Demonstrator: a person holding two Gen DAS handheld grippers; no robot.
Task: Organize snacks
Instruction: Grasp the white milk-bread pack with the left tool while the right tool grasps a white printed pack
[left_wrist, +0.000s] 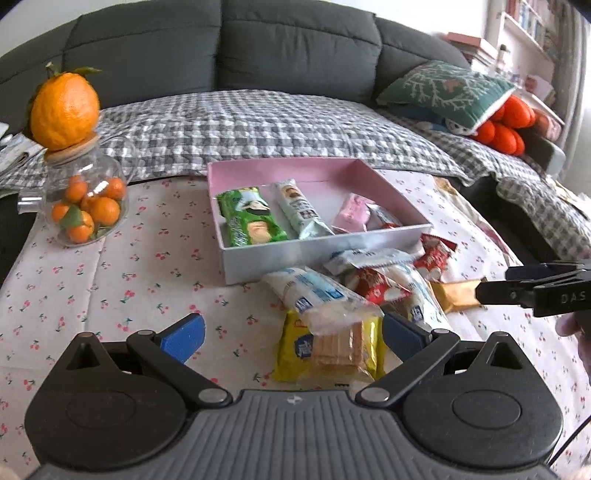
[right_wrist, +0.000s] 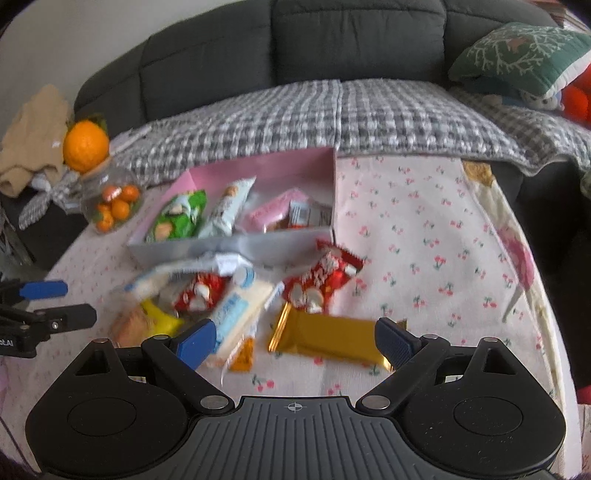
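A pink-lined box (left_wrist: 391, 236) (right_wrist: 229, 247) on the cherry-print tablecloth holds a green packet (left_wrist: 251, 218), a pale blue packet (left_wrist: 301, 210) and a pink packet (left_wrist: 352, 210). Loose snacks lie in front of it: a yellow wafer packet (left_wrist: 328, 350), white-blue packets (left_wrist: 321, 295), red packets (right_wrist: 317, 280) and a gold bar (right_wrist: 332, 339). My left gripper (left_wrist: 291, 336) is open, jaws wide around the yellow wafer packet. My right gripper (right_wrist: 295, 343) is open, jaws wide just above the gold bar, and also shows in the left wrist view (left_wrist: 532, 284).
A glass jar of small oranges (left_wrist: 86, 206) with a large orange (left_wrist: 64, 110) on its lid stands at the left. A grey sofa with a checked blanket (left_wrist: 280, 125) lies behind the table. A green cushion (left_wrist: 447, 88) is at the right.
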